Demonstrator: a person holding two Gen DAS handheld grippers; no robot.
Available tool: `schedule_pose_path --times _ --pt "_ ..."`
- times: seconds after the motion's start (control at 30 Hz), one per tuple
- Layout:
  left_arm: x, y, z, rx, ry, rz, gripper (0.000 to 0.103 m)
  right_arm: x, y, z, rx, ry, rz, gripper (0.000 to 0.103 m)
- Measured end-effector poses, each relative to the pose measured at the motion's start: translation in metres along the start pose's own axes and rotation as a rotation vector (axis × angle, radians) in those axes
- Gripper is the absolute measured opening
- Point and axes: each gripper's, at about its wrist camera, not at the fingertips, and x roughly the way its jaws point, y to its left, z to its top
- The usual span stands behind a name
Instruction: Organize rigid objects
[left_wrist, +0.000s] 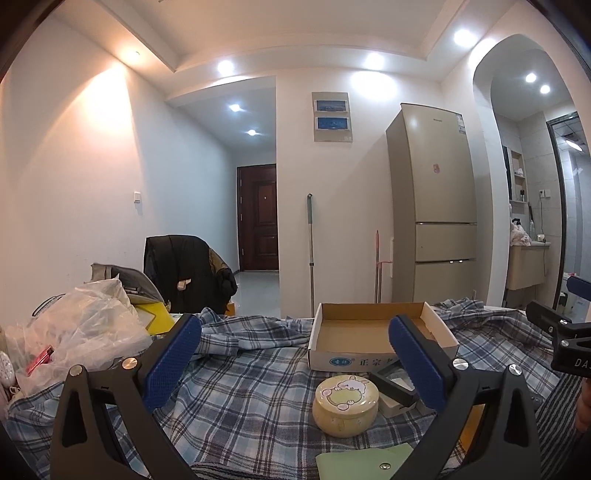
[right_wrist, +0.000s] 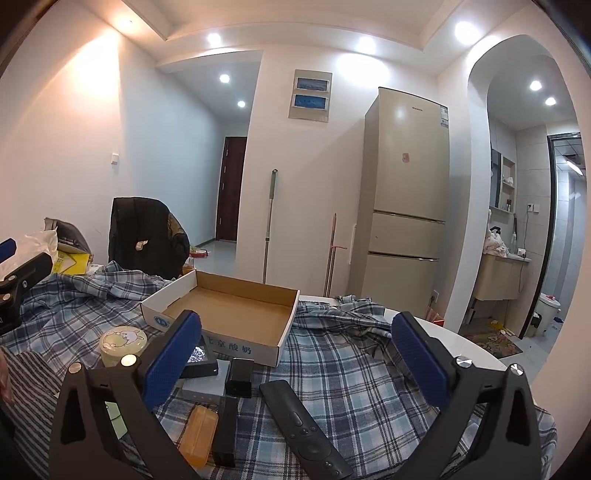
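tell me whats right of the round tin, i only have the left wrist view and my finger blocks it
Observer: A black remote control lies on the plaid cloth, right of the round tin.
Operator: anything else down there
Observer: An orange bar lies beside a long black block, left of the remote.
Operator: is the cardboard box empty
Observer: Yes, the right wrist view shows the cardboard box floor bare.
Operator: right gripper holding anything
Observer: No, the right gripper is open with nothing between its fingers.
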Motion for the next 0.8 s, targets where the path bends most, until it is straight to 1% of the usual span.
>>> schedule_pose_path --times 0.17,0.37,0.47,0.57,0.7,0.8 --pt "-0.0036 -0.0033 0.0008 0.014 -0.015 0.001 0.103 0.0014 0.0013 -0.0009 -0.004 0.004 -0.001 0.103" --pt "-0.0021 -0.0040 0.0013 0.018 -0.001 -0.004 0.103 0.0029 0.0028 -0.0016 -0.002 0.005 -0.002 0.103" --pt "-0.0044 -0.0077 0.0016 0.035 -0.009 -0.004 0.103 0.0033 0.0028 -0.0020 -0.003 0.004 -0.002 0.103" --pt "-0.0043 -0.0085 0.0020 0.042 -0.006 -0.024 0.103 0.0036 0.0027 -0.0021 -0.002 0.003 -0.002 0.103" --pt "-0.0060 -0.0075 0.0025 0.036 -0.006 -0.022 0.103 0.0034 0.0029 -0.0022 -0.002 0.005 -0.002 0.103" --pt "-0.0062 -0.0070 0.0025 0.037 -0.005 -0.048 0.103 0.0036 0.0027 -0.0023 -0.003 0.002 -0.001 0.103"
